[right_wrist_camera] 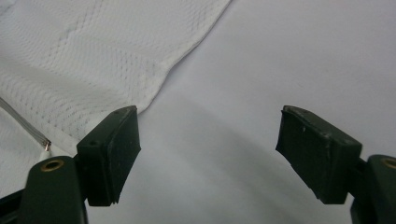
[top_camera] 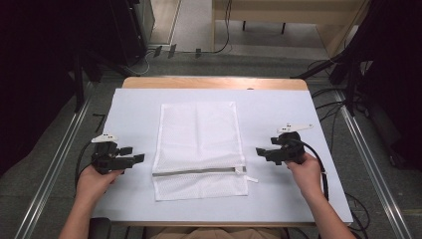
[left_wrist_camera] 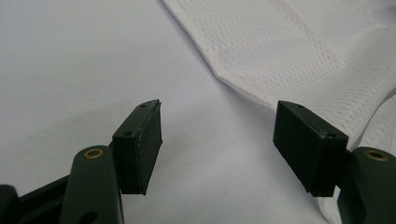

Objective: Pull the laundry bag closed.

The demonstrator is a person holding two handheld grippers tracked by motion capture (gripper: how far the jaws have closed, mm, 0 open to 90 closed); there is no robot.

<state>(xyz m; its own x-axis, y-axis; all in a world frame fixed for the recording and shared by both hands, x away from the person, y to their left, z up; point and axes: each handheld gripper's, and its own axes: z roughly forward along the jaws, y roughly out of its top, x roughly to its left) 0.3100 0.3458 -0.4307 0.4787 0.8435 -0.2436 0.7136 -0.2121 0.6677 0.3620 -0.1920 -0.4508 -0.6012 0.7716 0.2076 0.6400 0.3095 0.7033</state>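
Pale white-covered surface (top_camera: 134, 107), wooden edge at the far side, grey floor beyond. Nearest, either side of the white mesh laundry bag (top_camera: 199, 149): left claw (top_camera: 138, 158) and right claw (top_camera: 260, 151), both spread wide, holding nothing, just off the bag's side edges. Flat at centre, grey zipper (top_camera: 199, 171) across the near end. Likely trouble: thin mesh slipping or bunching under a shallow pinch, or only one layer caught.

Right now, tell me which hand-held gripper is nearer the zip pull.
Right. The right hand-held gripper sits just right of the zip pull, which lies at the bag's right edge. The left hand-held gripper is off the bag's opposite edge, the whole zip away.
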